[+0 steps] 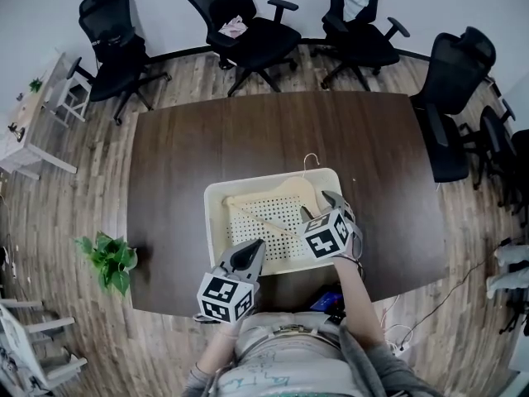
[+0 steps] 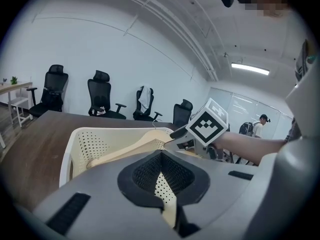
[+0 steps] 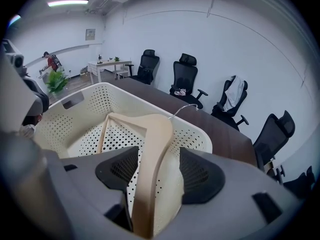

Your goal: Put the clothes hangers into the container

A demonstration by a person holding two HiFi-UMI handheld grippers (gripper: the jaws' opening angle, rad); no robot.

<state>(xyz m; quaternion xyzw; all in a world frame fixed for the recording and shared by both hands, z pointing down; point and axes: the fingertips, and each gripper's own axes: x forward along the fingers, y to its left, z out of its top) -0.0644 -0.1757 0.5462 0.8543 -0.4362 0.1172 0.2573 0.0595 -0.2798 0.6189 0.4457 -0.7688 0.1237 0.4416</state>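
Observation:
A cream perforated basket stands on the dark table near its front edge. One pale wooden hanger lies tilted inside it, its wire hook poking over the far rim. My right gripper is over the basket's right side, open, with the hanger's right arm running between its jaws, close to the left pad and with a gap on the right. My left gripper hovers at the basket's near rim, shut and empty. In the left gripper view the hanger slopes up towards the right gripper.
Several black office chairs ring the table's far and right sides. A potted plant stands on the floor at the left, and a white side table sits further back. A person stands in the distance.

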